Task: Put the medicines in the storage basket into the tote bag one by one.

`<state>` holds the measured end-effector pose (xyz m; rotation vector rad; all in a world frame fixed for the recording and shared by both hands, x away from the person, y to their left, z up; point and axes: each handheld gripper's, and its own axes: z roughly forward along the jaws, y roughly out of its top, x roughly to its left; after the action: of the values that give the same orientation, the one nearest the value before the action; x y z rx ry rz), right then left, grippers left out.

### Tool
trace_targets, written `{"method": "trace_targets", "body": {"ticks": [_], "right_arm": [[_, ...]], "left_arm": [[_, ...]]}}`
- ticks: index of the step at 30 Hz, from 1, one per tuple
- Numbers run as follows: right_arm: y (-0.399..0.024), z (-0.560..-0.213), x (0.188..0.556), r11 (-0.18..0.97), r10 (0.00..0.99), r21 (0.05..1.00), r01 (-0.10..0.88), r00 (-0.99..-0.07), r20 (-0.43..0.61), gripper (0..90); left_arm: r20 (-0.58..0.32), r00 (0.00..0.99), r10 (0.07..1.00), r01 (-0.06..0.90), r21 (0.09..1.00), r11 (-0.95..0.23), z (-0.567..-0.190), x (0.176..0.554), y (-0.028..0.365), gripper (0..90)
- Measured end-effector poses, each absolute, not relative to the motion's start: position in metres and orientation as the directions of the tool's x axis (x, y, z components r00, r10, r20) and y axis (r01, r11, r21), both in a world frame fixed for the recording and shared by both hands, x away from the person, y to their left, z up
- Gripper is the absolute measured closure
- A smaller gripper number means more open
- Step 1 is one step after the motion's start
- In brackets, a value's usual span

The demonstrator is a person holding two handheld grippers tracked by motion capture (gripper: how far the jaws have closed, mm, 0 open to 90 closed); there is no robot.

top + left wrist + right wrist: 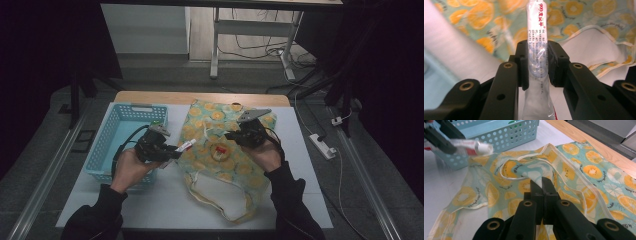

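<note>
Tube [538, 50] points lengthwise, cap-first, toward bag [220, 150].

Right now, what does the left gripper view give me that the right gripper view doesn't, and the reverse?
Left gripper view: the tube's red print up close, clamped between the left gripper's pads, and the bag's white lining.

Right gripper view: the blue basket, the wooden table edge, the tube's white cap, and the right gripper shut on the bag's cloth.

Both: the tube and the orange-print bag.
</note>
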<state>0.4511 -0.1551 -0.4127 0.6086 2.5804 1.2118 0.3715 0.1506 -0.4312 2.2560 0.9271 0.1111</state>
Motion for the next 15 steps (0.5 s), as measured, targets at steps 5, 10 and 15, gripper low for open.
{"method": "trace_targets", "body": {"ticks": [5,10,15], "right_arm": [[-0.156,-0.412,0.451,0.57,0.459,0.776,0.27,-0.888,-0.029,88.9],[-0.156,-0.412,0.451,0.569,0.46,0.777,0.268,-0.887,-0.031,88.9],[-0.155,-0.412,0.451,0.569,0.461,0.778,0.268,-0.887,-0.031,89.0]], "left_arm": [[-0.176,0.761,0.625,0.577,0.624,-0.526,-0.435,0.375,0.134,72.3],[-0.179,0.776,0.605,0.567,0.617,-0.545,-0.439,0.376,0.119,72.3],[-0.183,0.79,0.585,0.557,0.613,-0.56,-0.443,0.379,0.107,72.3]]}}
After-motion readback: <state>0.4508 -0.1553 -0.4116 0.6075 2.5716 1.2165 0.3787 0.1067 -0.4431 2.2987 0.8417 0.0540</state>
